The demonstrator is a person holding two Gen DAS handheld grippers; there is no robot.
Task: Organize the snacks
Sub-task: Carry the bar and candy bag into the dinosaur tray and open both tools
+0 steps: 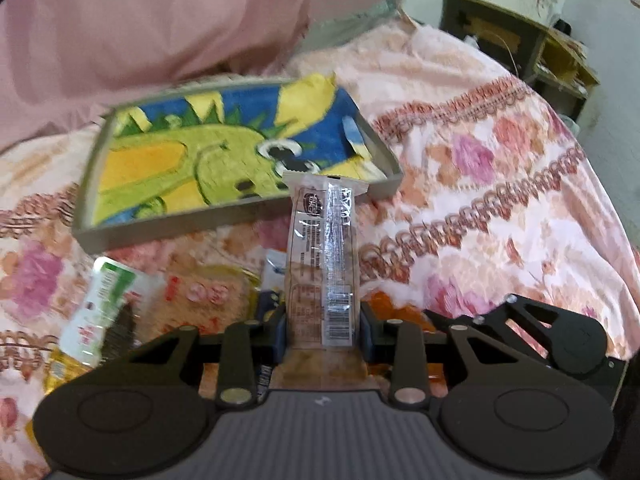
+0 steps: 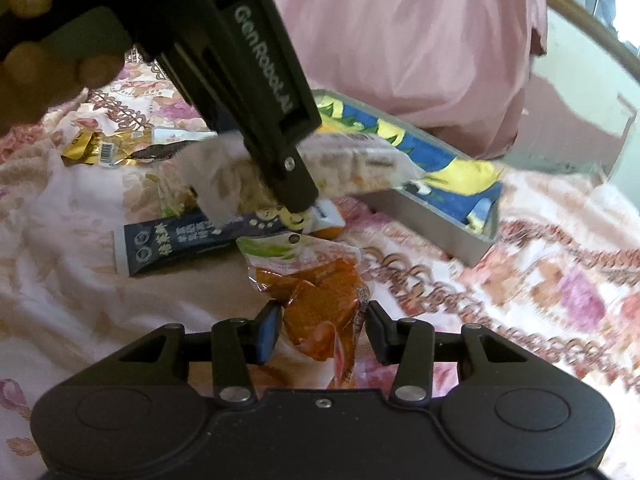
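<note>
Your left gripper [image 1: 323,330] pinched a long clear-wrapped snack bar [image 1: 322,260] between its pads, held above the flowered bedspread [image 1: 480,200] near the tray. Your right gripper [image 2: 322,330] stood apart around a crinkled orange snack packet [image 2: 316,300]; whether the pads touched it, I cannot tell. The shallow grey tray [image 1: 236,220] held only a cartoon-printed cloth [image 1: 208,148], while a dark flat sachet [image 2: 172,246] lay outside on the bedspread.

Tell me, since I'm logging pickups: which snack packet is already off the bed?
The long clear-wrapped bar, clamped in the left hand-held gripper and pointing toward the tray; the orange packet and dark sachet lie on the blanket.
</note>
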